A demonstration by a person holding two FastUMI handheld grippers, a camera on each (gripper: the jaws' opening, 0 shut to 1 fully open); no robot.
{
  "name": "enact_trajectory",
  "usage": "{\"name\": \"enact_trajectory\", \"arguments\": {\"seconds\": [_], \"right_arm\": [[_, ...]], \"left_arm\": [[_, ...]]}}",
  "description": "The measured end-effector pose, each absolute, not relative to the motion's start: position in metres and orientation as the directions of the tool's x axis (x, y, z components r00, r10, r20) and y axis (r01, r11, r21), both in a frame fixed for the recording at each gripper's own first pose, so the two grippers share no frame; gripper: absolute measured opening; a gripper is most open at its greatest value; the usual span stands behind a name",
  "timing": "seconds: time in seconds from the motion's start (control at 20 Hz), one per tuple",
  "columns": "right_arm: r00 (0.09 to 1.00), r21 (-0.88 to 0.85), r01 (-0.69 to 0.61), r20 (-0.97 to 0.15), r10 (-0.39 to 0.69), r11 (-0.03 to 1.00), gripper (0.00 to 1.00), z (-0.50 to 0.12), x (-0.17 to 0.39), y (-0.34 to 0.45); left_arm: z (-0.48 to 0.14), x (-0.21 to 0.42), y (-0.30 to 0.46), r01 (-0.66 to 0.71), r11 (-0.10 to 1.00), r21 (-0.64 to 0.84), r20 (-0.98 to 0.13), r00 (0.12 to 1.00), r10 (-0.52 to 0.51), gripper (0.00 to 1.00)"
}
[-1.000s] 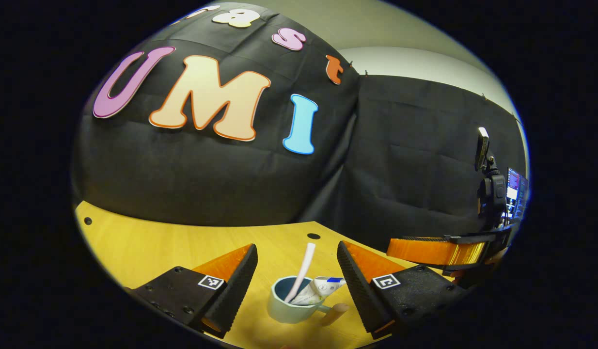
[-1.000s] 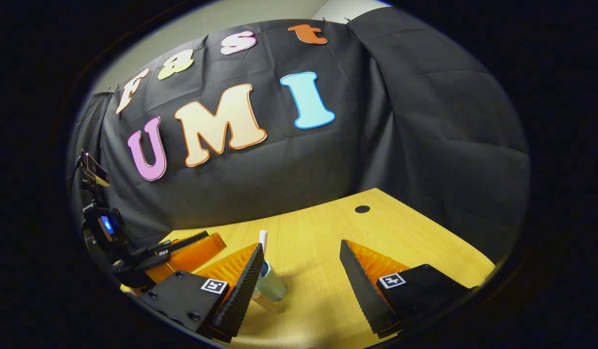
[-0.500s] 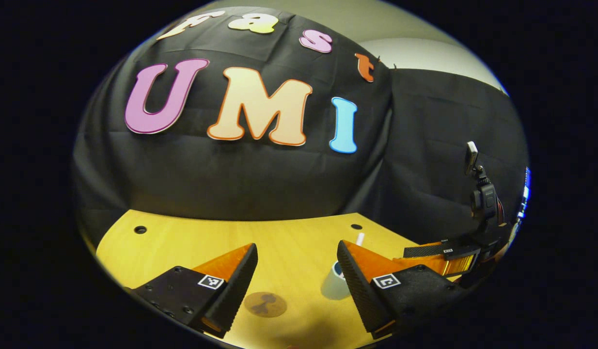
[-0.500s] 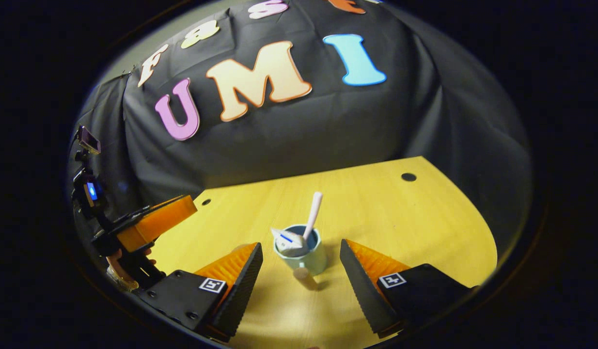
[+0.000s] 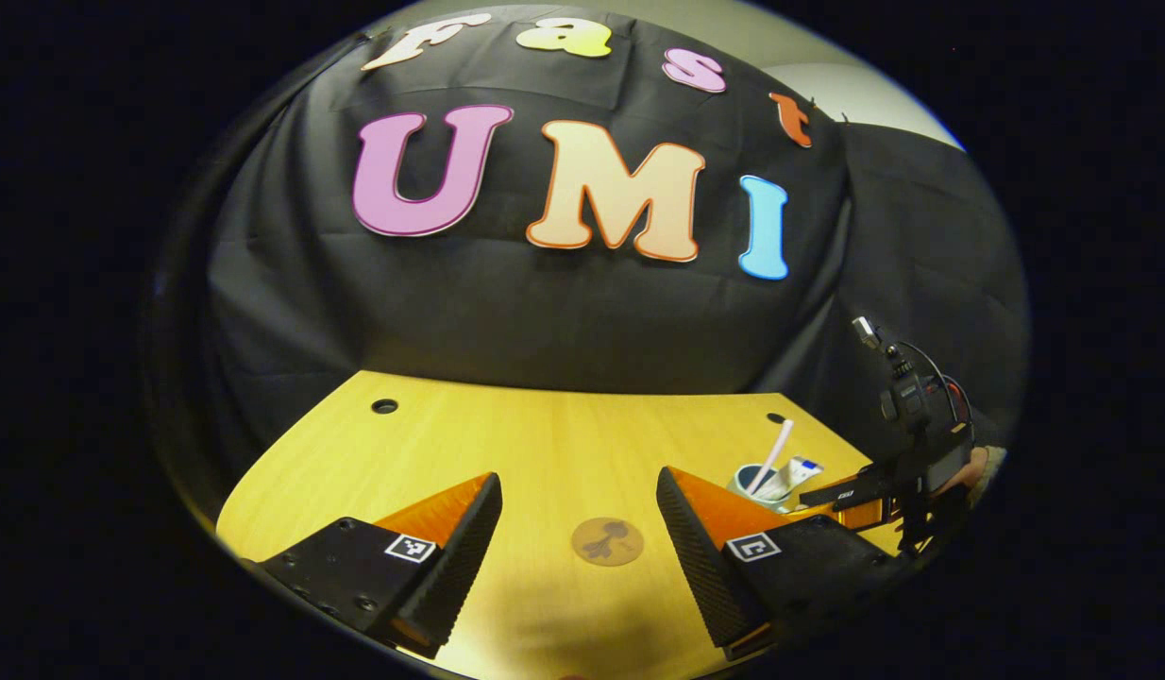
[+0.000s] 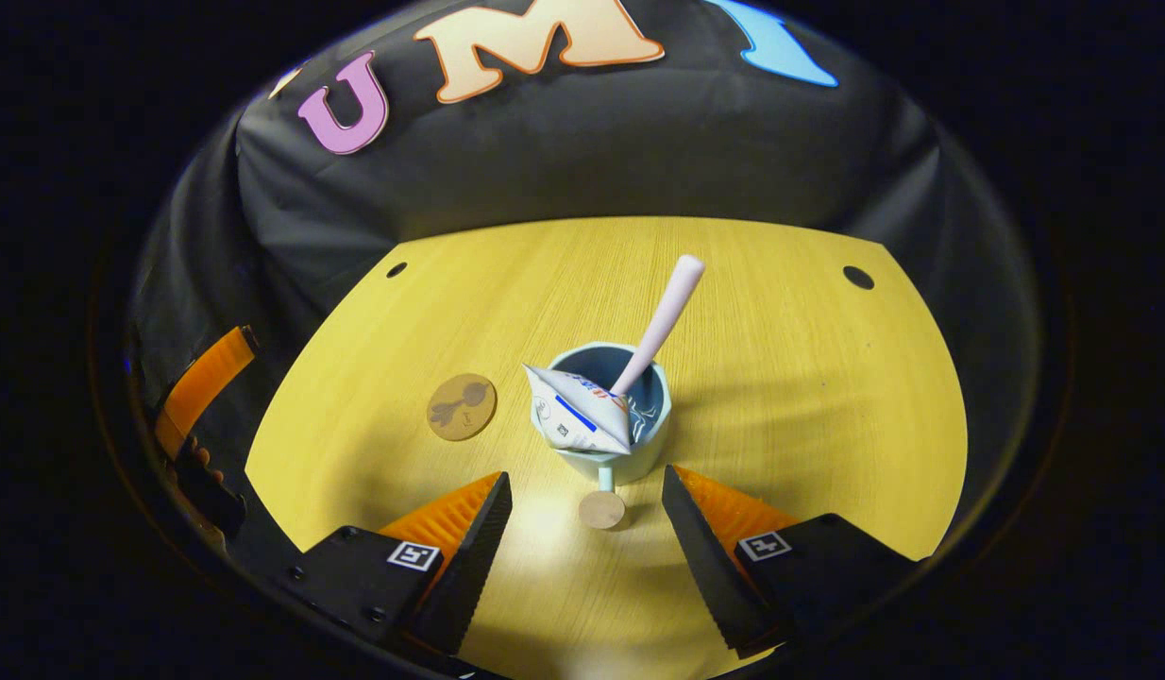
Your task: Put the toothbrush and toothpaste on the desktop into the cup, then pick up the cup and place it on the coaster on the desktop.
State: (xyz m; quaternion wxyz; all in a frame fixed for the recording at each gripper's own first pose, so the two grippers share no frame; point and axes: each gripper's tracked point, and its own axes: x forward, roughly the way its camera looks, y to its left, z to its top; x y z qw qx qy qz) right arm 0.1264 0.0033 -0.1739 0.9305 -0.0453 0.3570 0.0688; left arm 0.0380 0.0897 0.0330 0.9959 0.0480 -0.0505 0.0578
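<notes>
Now, right gripper [image 6: 587,515] released, jaws spread — cup [image 6: 609,416] at frame centre, its handle [image 6: 601,505] between them. Toothbrush [image 6: 660,321] and toothpaste [image 6: 578,416] inside; coaster [image 6: 461,406] left of centre. Probably rigid, top-heavy, slippery — grasp the handle. Left gripper [image 5: 578,548] also released.

Ahead of me, black cloth [image 5: 564,321] hangs as the booth's wall, creased, dropping right down behind the far edge of the desk. Under me spreads the yellow wood-grain desktop [image 5: 507,444], with a dark round hole [image 5: 384,406] near its far left corner and another hole [image 6: 858,277] near the far right one. Above the cloth, at the upper right, a strip of pale plain wall [image 5: 856,94] peeks out. The light falls softly, and faint shadows lie on the wood.
</notes>
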Motion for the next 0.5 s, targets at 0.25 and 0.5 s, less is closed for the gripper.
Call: {"name": "enact_trajectory", "arguments": {"seconds": [0.25,0.5], "right_arm": [[0.641,-0.082,-0.194,-0.765,0.064,0.978,0.97,-0.199,0.132,-0.001],[0.565,-0.09,-0.214,-0.823,0.048,0.973,0.62,-0.213,0.14,-0.005]], "left_arm": [[0.022,0.022,0.112,-0.227,0.973,0.05,0.081,0.971,0.223,0.95],[0.005,0.017,0.115,-0.331,0.943,0.041,0.041,0.943,0.33,0.95]]}}
